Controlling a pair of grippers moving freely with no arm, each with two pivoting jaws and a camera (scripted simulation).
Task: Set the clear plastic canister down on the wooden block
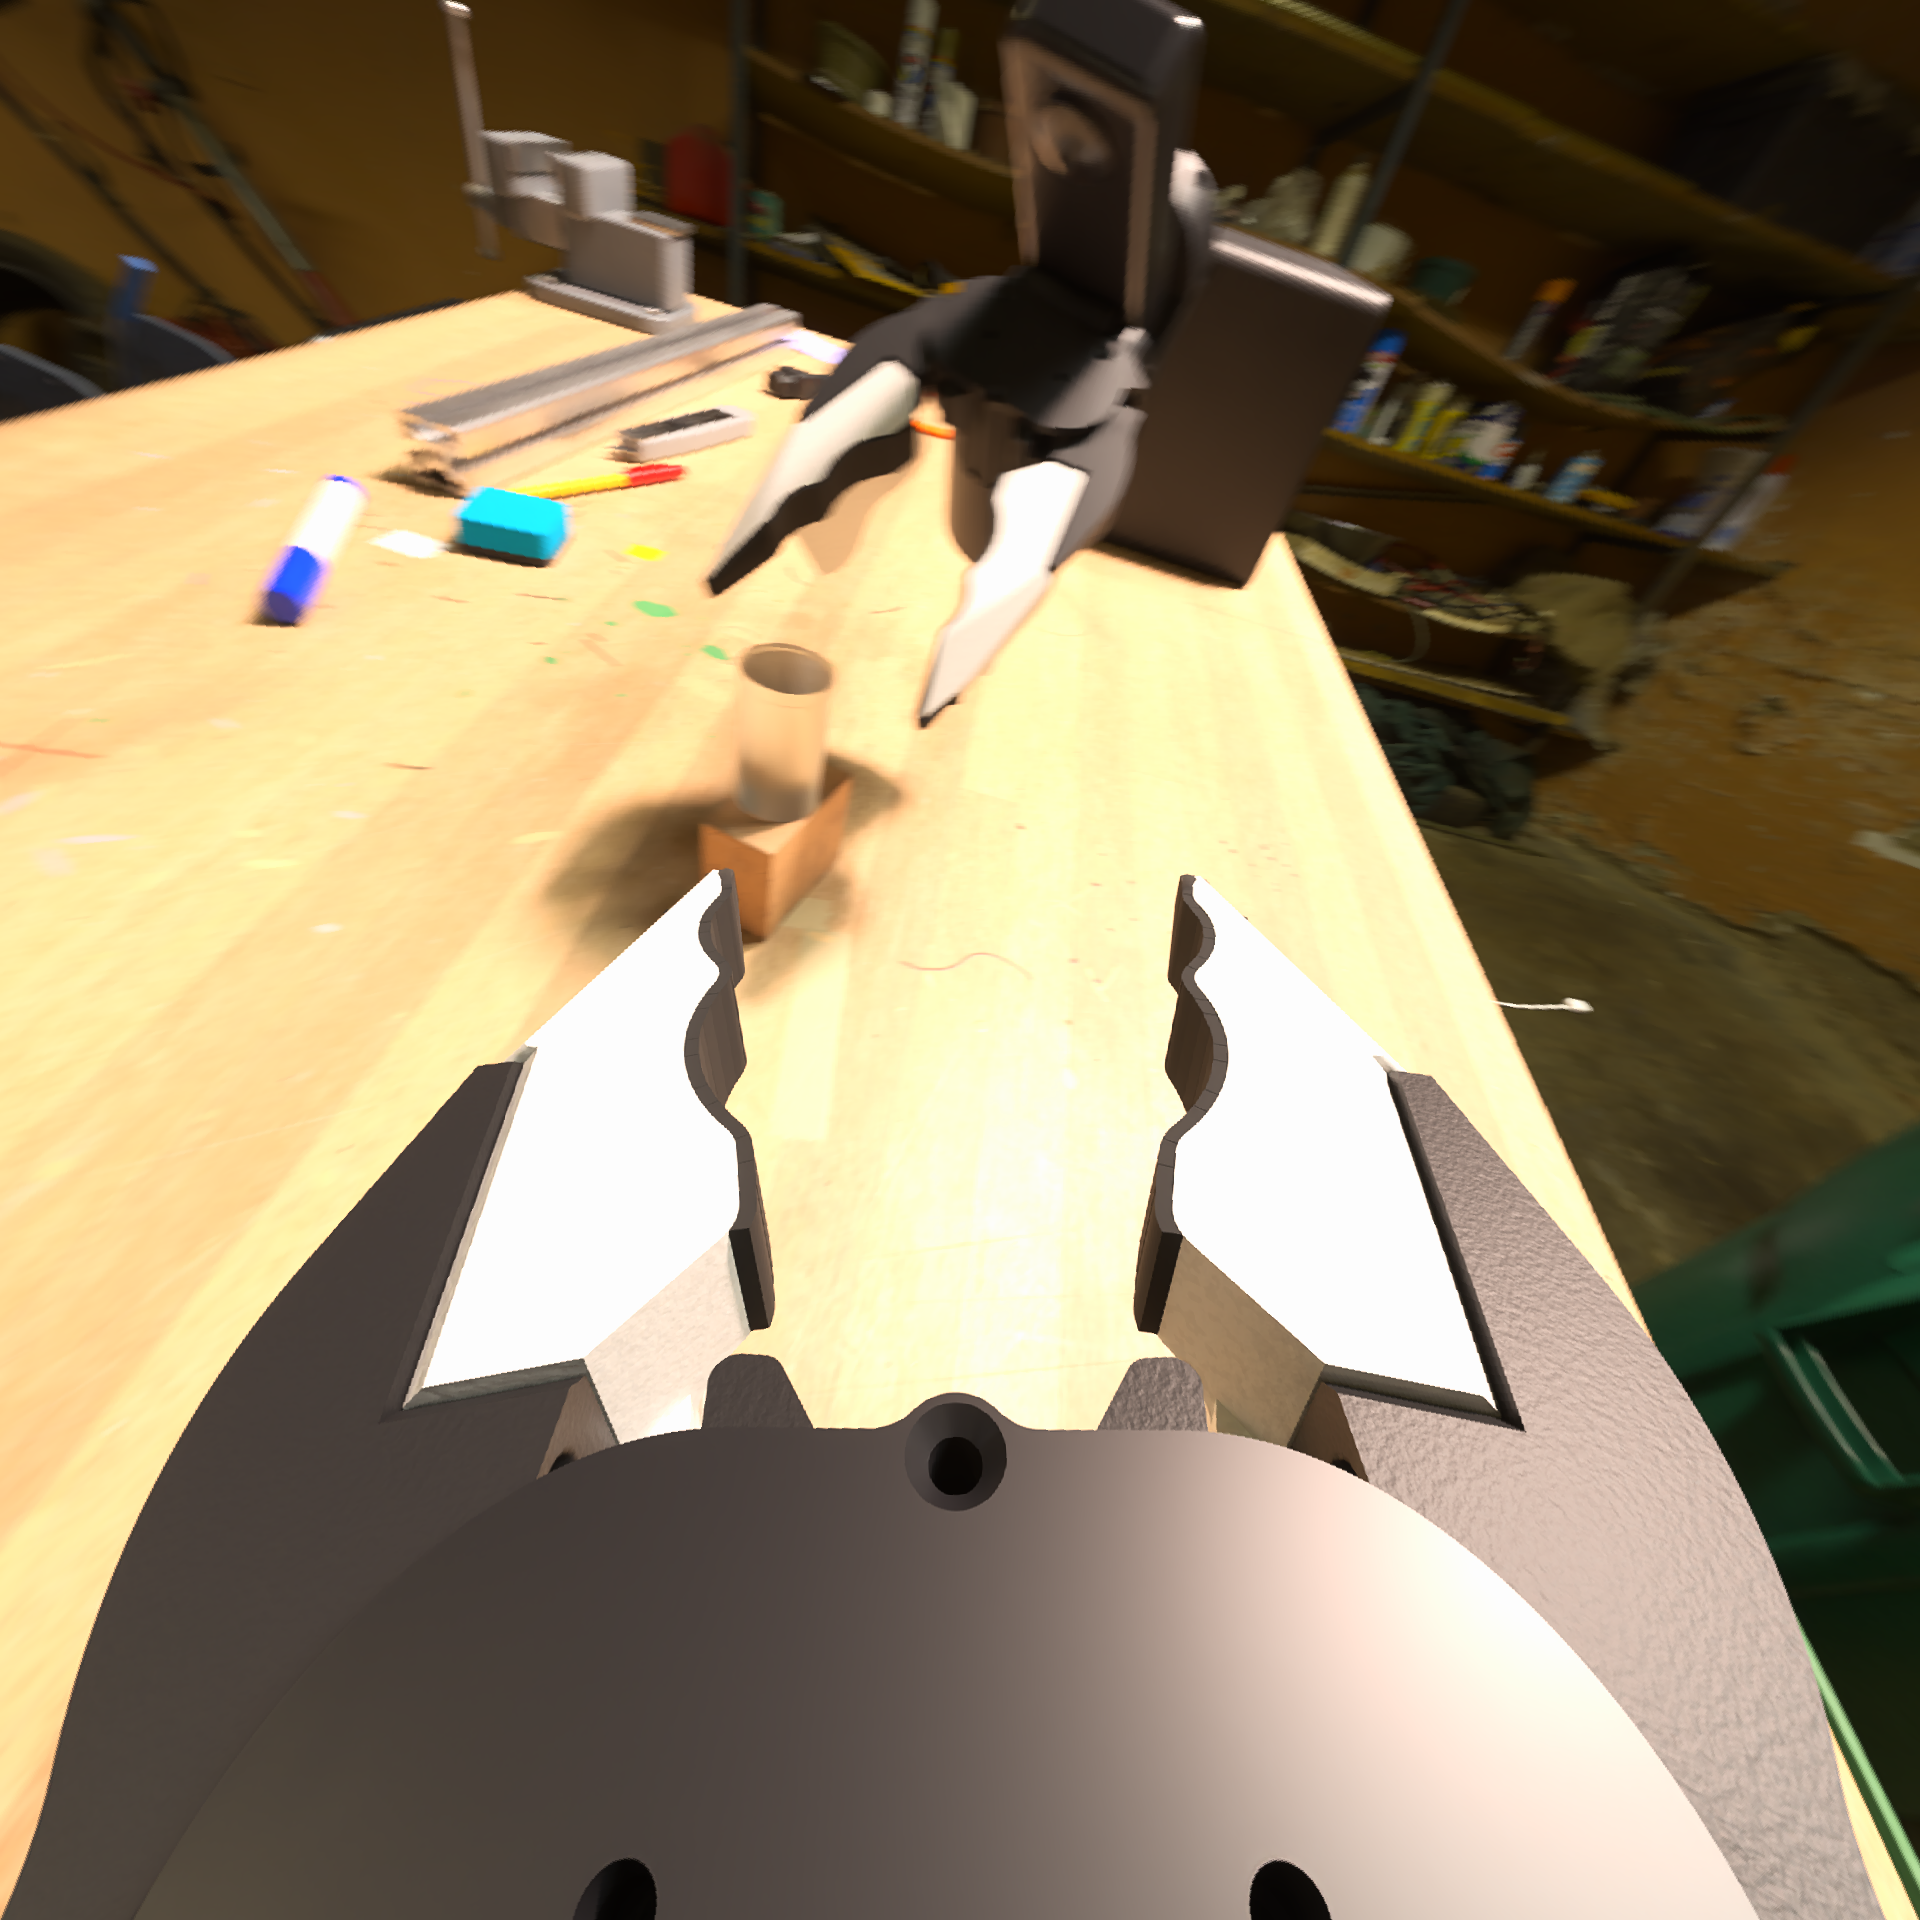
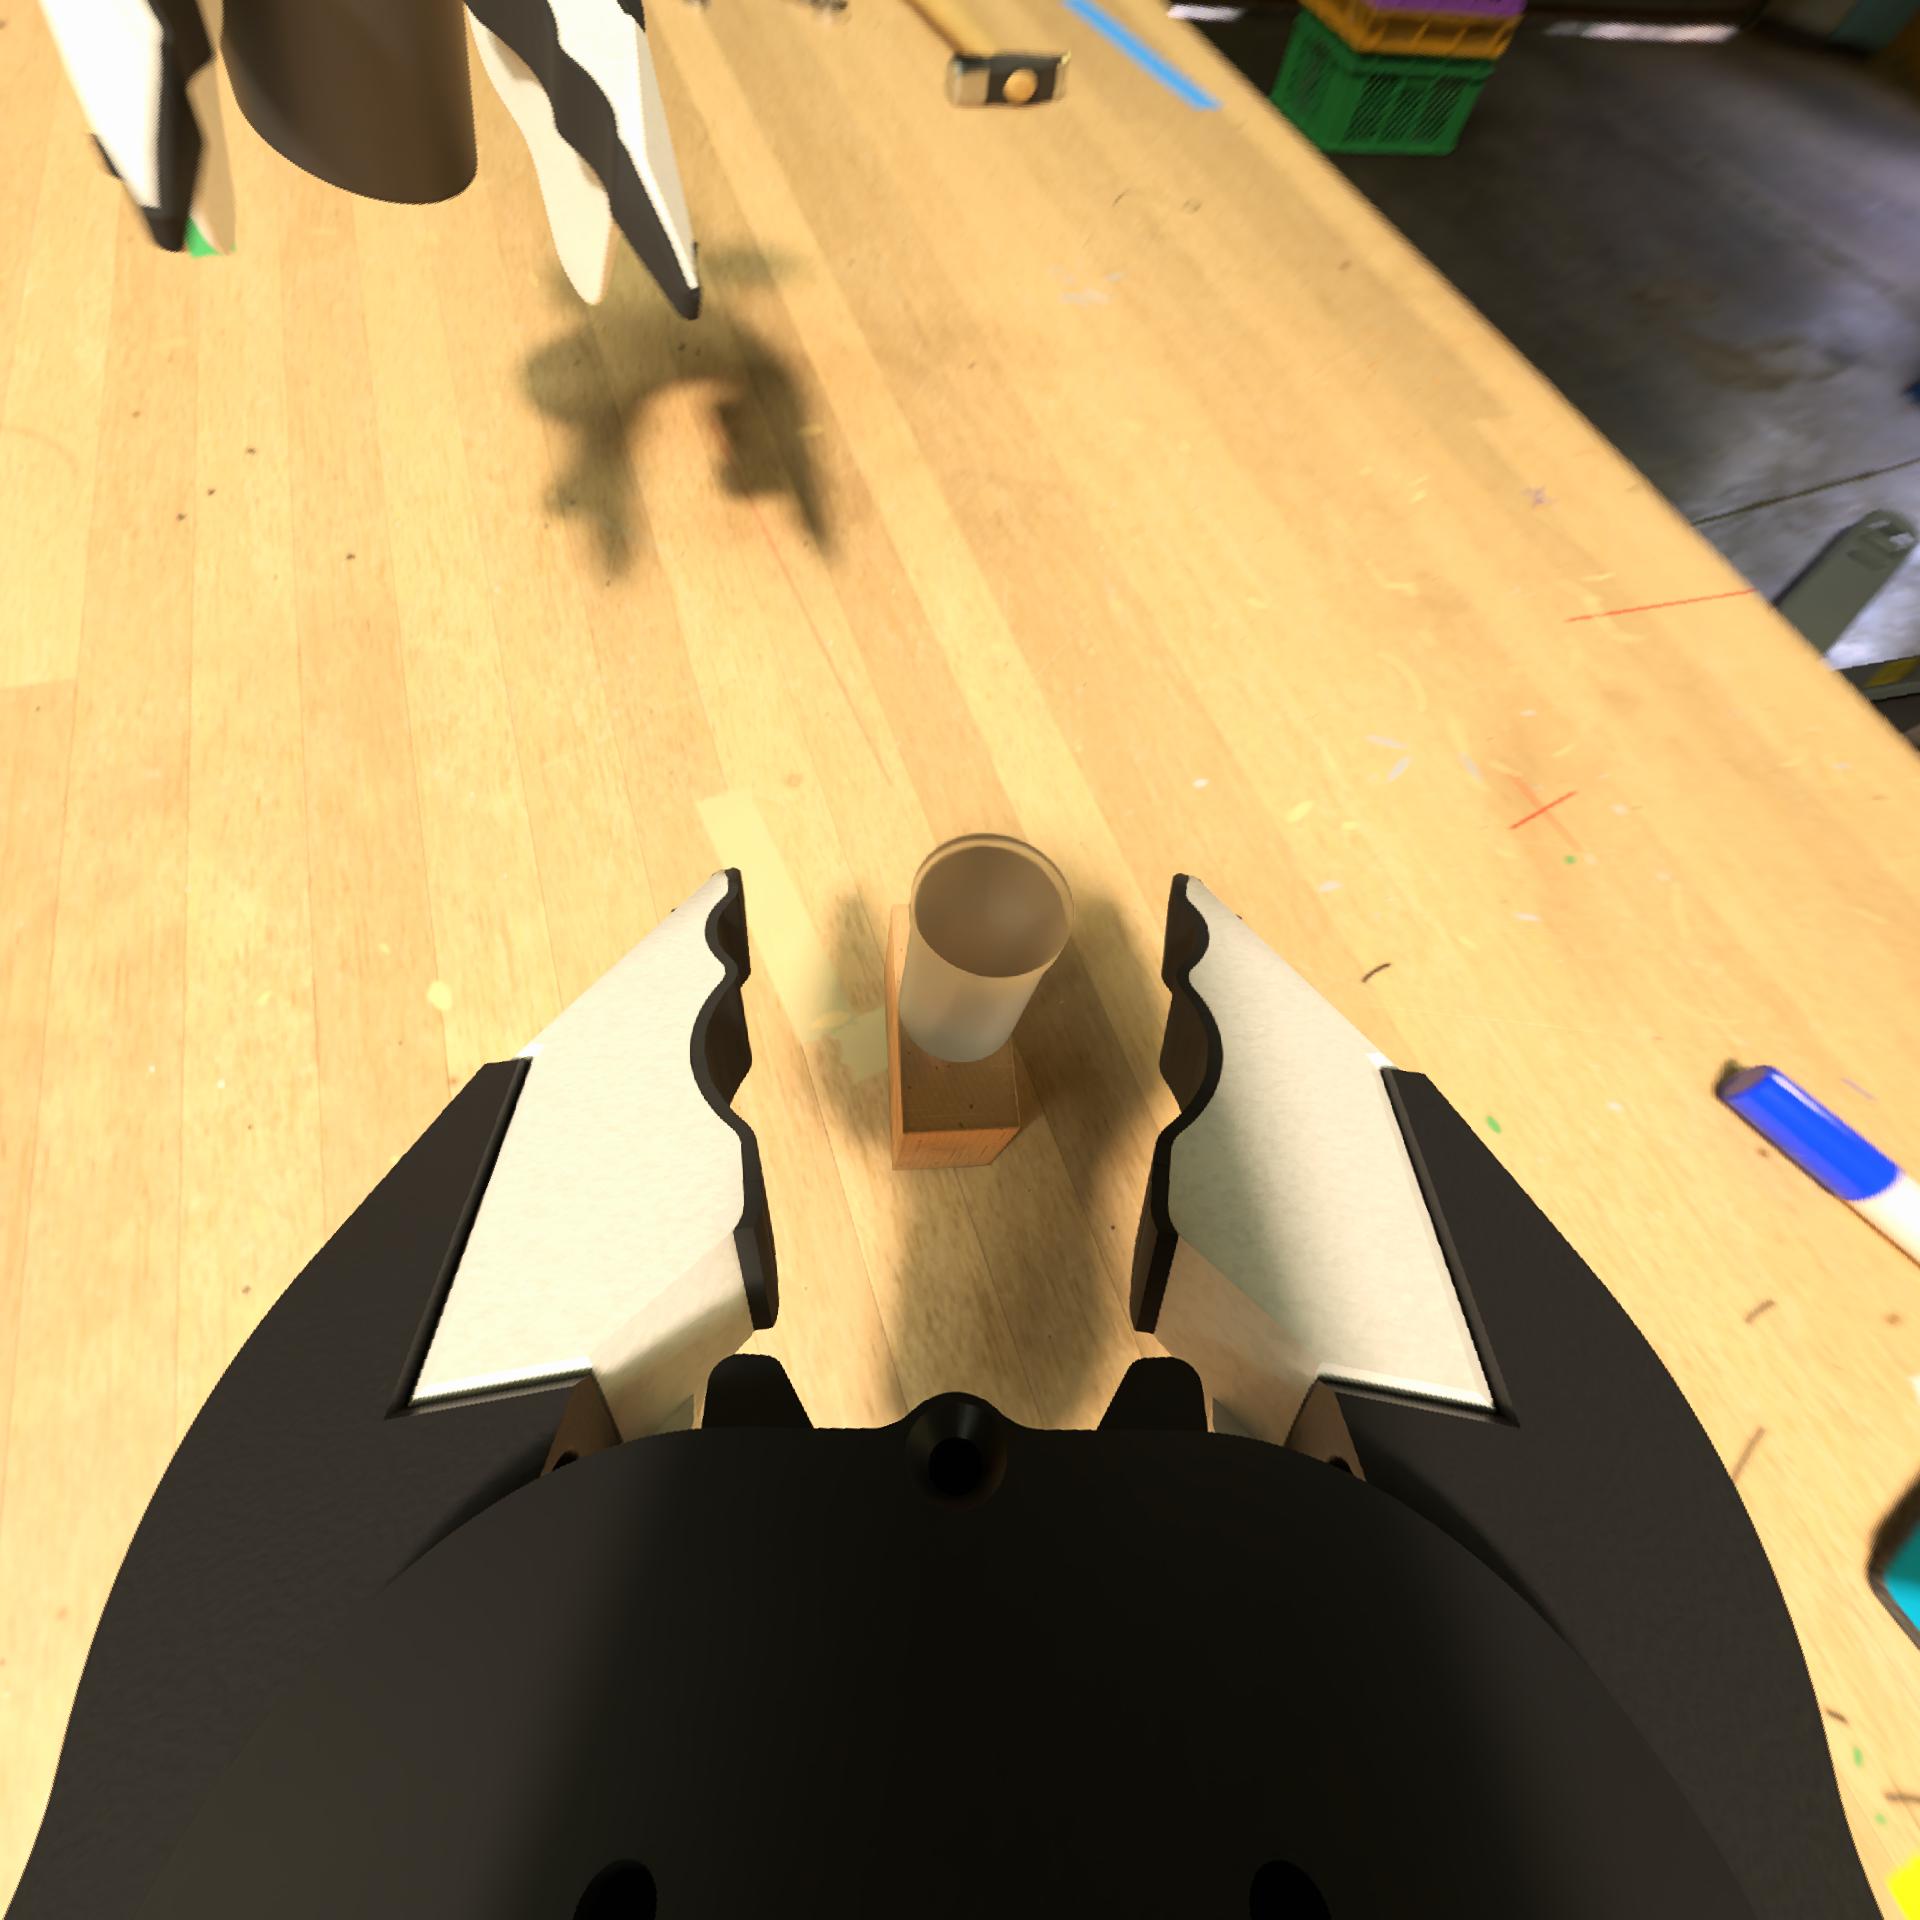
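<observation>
OK, canister [image 2: 982, 956] sits upright on the wooden block [image 2: 951, 1117], w/ both grippers' jaws spread, holding nothing. My right gripper [image 2: 956, 883] hangs above it, left gripper [image 1: 951, 883] stands apart. Looks light, stiff, slick; I'd grip mid-wall if re-seating.

1. Left hand-held gripper [image 2: 416, 270] cut off by the top edge in the right wrist view; only fingers and part of the body visible.
2. Marker [image 2: 1829, 1158] cut by the right edge there; far end out of sight.
3. Teal thing [image 2: 1896, 1579] at the right edge, mostly out of picture, too blurred to name.
4. Hammer [image 2: 1006, 75] at the top, handle cut off.
5. Block [image 1: 781, 862] partly behind a fingertip in the left wrist view.
6. Shelves [image 1: 1455, 343] blurred; items too small to tell.
7. Grey machine [image 1: 582, 223] at the table [image 1: 260, 831] end, blurred.
</observation>
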